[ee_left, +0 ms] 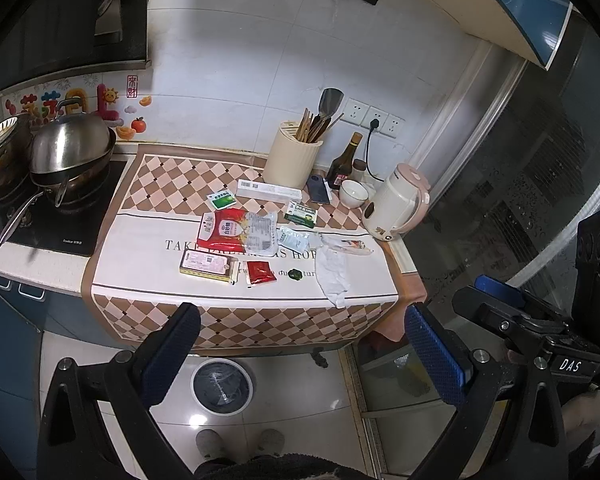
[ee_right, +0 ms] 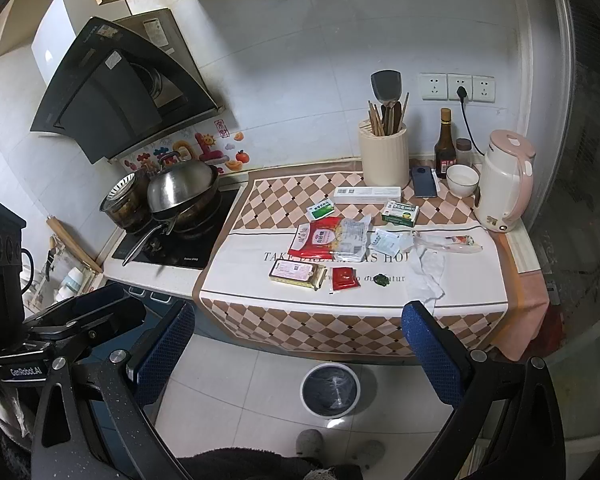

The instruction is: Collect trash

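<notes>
Left wrist view: left gripper (ee_left: 300, 344) was held back from the counter, above the floor, blue-padded jaws spread wide, nothing between them. Looked like a start pose, giving the camera the whole work area. Trash lay scattered on the checked brown-and-white tablecloth (ee_left: 148, 276): red-and-clear plastic food bag (ee_left: 238, 232), pink-labelled flat packet (ee_left: 206, 265), small red sauce sachet (ee_left: 260, 272), crumpled white tissue (ee_left: 332, 274) hanging near the front edge, small dark green scrap (ee_left: 295, 275), green-and-white medicine box (ee_left: 301, 215), green-and-white sachet (ee_left: 221, 201), long white carton (ee_left: 268, 190). Round white bin with black liner (ee_left: 222, 386) stood on the floor just in front of the counter, below the cloth's overhang, probably so pieces can be dropped straight down. Right gripper's body showed at the right edge.

Right wrist view: right gripper (ee_right: 300, 344) was likewise held off the counter, jaws wide apart and empty. Same litter in the middle of the cloth, tissue (ee_right: 428, 276) nearest this side. Bin (ee_right: 331, 389) sat between and below the jaws. Keepers stood along the back wall, apart from the litter: cream utensil holder (ee_right: 384, 156), dark glass bottle (ee_right: 445, 148), white bowl (ee_right: 463, 179), pink-and-cream kettle (ee_right: 504, 184). Lidded steel wok (ee_right: 182, 190) was on the hob to the left.

Judgement: nothing collected yet; tissue looks the easiest first pick for the right.
</notes>
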Demonstrator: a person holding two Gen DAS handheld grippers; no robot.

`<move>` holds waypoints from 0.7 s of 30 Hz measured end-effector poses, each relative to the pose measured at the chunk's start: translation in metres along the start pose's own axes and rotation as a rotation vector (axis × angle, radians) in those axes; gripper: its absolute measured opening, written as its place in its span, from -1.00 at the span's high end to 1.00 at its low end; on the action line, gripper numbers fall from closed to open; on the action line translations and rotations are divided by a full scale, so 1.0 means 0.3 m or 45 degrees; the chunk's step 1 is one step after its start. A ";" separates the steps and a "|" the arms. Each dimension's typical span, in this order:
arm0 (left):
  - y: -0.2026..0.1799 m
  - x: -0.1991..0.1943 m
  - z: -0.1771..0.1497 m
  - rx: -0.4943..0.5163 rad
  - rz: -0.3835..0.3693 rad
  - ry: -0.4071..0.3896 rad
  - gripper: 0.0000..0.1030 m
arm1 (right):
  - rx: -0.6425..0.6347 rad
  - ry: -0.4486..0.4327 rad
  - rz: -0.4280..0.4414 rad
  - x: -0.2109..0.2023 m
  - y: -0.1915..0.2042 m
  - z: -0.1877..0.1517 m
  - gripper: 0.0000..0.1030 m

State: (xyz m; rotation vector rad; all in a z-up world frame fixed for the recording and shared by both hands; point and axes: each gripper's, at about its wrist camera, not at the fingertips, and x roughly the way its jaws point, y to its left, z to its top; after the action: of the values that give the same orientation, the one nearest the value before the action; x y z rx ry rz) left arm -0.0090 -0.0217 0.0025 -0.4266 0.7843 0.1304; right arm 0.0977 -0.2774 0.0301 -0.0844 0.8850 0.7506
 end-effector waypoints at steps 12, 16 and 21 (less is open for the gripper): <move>-0.001 0.034 0.027 0.010 0.035 0.003 -1.00 | 0.007 0.001 -0.006 0.008 -0.004 0.002 -1.00; 0.023 0.114 0.058 0.064 0.340 -0.064 -1.00 | 0.074 -0.021 -0.064 0.029 -0.018 0.002 -1.00; 0.124 0.350 0.118 0.060 0.553 -0.032 -1.00 | 0.180 -0.047 -0.269 0.138 -0.070 0.026 -1.00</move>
State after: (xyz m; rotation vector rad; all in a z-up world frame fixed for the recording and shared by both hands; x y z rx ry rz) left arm 0.0784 0.0223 -0.0616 -0.2039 0.8453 0.5201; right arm 0.1326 -0.2671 0.0001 -0.0381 0.8765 0.4901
